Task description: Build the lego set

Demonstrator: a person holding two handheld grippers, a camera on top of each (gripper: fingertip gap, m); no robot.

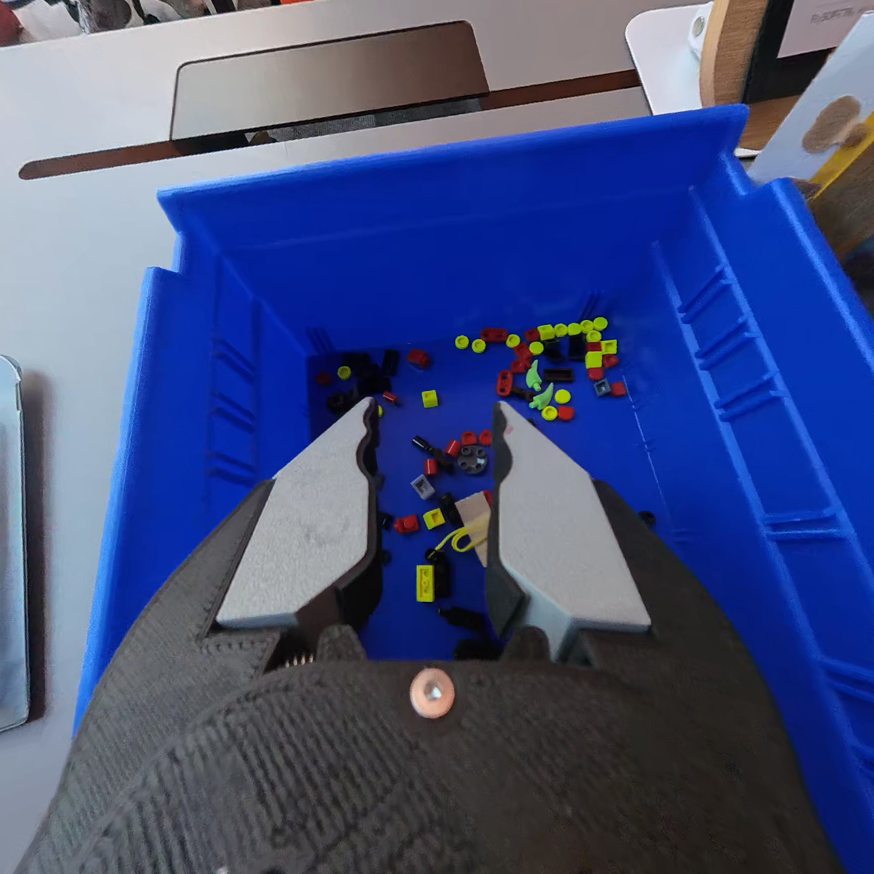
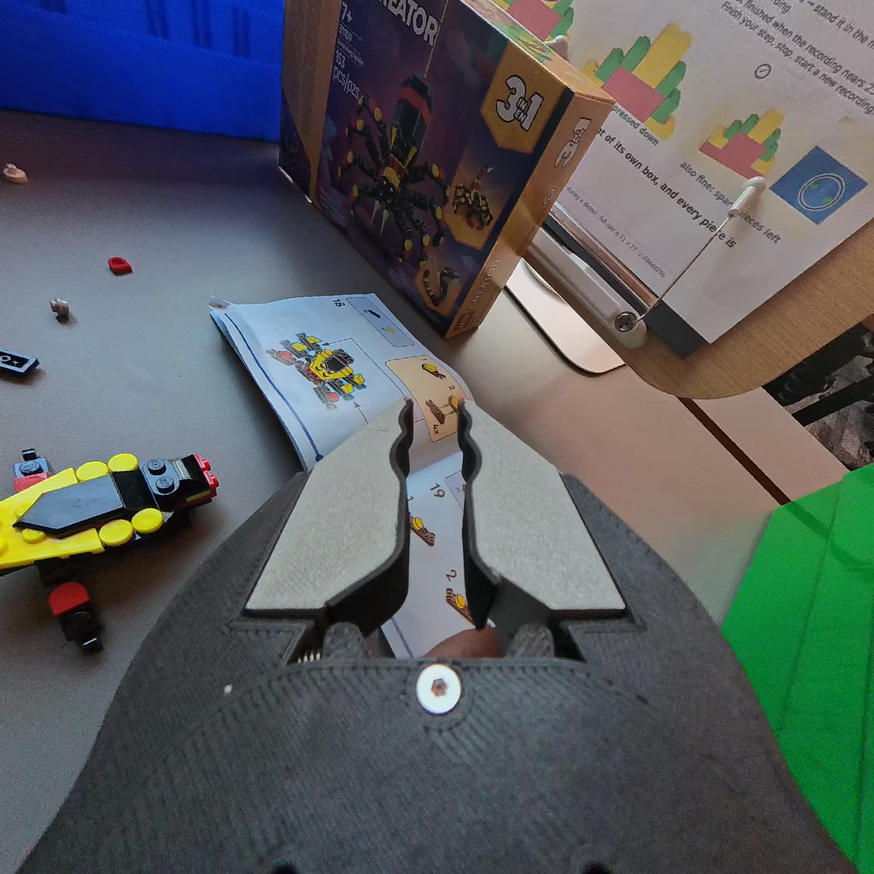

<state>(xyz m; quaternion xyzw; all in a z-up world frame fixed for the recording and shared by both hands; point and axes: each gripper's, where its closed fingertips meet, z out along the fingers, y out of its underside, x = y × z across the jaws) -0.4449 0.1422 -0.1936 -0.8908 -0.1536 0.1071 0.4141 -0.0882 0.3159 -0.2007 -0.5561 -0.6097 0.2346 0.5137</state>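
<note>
My left gripper (image 1: 434, 407) is open and empty, held above the inside of a blue bin (image 1: 473, 265). Several small loose lego pieces lie on the bin floor: yellow round tiles (image 1: 574, 328), red pieces (image 1: 453, 447), a grey round plate (image 1: 472, 458), a yellow plate (image 1: 424, 582). My right gripper (image 2: 434, 403) is open with a narrow gap and empty, above the open instruction booklet (image 2: 331, 359). A part-built yellow and black lego model (image 2: 94, 506) lies on the table to its left.
The lego set box (image 2: 425, 156) stands behind the booklet. Loose pieces lie on the table: a red one (image 2: 119, 265), a grey one (image 2: 60, 307), a black one (image 2: 16, 363). A printed sheet on a wooden stand (image 2: 709, 142) is at right, a green thing (image 2: 813, 615) at lower right. One gripper's finger ends stand about 40 cm off the other's. From the left gripper's tips to the grey round plate (image 1: 472, 458) is close to 5 cm.
</note>
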